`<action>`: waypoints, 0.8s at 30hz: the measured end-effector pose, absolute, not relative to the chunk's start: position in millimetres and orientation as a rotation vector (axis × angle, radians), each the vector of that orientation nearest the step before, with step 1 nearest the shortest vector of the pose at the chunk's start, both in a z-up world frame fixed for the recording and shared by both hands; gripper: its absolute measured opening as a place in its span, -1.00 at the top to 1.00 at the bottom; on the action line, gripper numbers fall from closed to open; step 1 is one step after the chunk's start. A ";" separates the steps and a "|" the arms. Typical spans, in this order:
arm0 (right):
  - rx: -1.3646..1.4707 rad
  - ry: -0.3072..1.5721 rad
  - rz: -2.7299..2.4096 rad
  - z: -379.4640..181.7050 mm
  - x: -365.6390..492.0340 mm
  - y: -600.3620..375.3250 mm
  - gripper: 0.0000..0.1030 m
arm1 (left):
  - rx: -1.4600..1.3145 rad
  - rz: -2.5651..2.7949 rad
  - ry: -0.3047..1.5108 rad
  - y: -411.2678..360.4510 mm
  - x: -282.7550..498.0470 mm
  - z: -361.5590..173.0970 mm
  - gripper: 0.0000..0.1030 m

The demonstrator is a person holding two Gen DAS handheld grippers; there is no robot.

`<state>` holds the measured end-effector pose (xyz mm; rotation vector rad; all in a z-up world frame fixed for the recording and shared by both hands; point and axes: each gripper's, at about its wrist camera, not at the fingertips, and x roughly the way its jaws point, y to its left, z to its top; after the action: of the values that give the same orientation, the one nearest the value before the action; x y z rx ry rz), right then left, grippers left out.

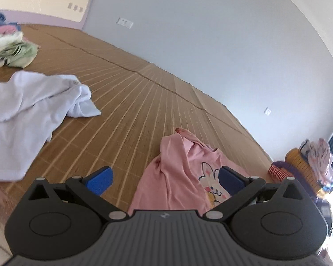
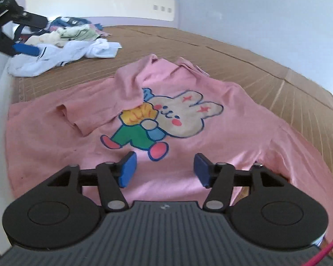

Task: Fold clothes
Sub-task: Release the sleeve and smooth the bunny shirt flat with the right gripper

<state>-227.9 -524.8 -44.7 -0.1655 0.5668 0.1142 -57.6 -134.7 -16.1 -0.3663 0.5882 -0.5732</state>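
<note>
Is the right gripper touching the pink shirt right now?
Apart. The right wrist view shows the right gripper open, nothing between its pads, hovering over the pink shirt.

The shirt (image 2: 211, 155) is pink with a bunny picture, the mat (image 1: 133, 102) is brown with stripes, the fingers (image 2: 127, 169) are blue

Black hand-held gripper (image 2: 165, 170), blue pads (image 2: 127, 169), silver screws.
</note>
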 end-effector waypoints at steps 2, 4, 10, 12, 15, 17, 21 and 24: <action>-0.152 0.567 0.126 -48.3 -225.9 -527.1 -0.37 | -0.389 -0.529 0.590 -138.4 -66.9 -12.4 -1.00; -0.150 0.579 0.131 -51.4 -222.9 -525.7 -0.55 | -0.408 -0.498 0.580 -142.1 -77.5 -9.7 -1.00; -0.096 0.596 0.141 -55.0 -218.8 -533.2 -0.70 | -0.467 -0.549 0.597 -146.8 -96.4 -4.4 -1.00; -0.091 0.594 0.142 -56.1 -218.5 -533.7 -0.70 | -0.480 -0.552 0.612 -147.1 -100.9 1.6 -1.00; -0.100 0.595 0.141 -57.1 -218.0 -531.7 -0.72 | -0.348 -0.563 0.621 -156.6 -105.8 12.6 -1.00; -0.083 0.599 0.149 -57.2 -217.6 -534.3 -0.72 | -0.195 -0.547 0.622 -168.1 -110.1 17.4 -1.00; -0.064 0.601 0.157 -57.4 -217.3 -536.9 -0.73 | 0.094 -0.516 0.619 -190.5 -118.4 18.0 -1.00; -0.072 0.601 0.154 -57.6 -217.7 -535.2 -0.73 | 0.188 -0.524 0.644 -198.0 -121.0 12.1 -1.00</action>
<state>-217.7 -535.2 -57.6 -0.0718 0.6012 0.1544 -121.0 -198.0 12.1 0.1885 0.6438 -0.5236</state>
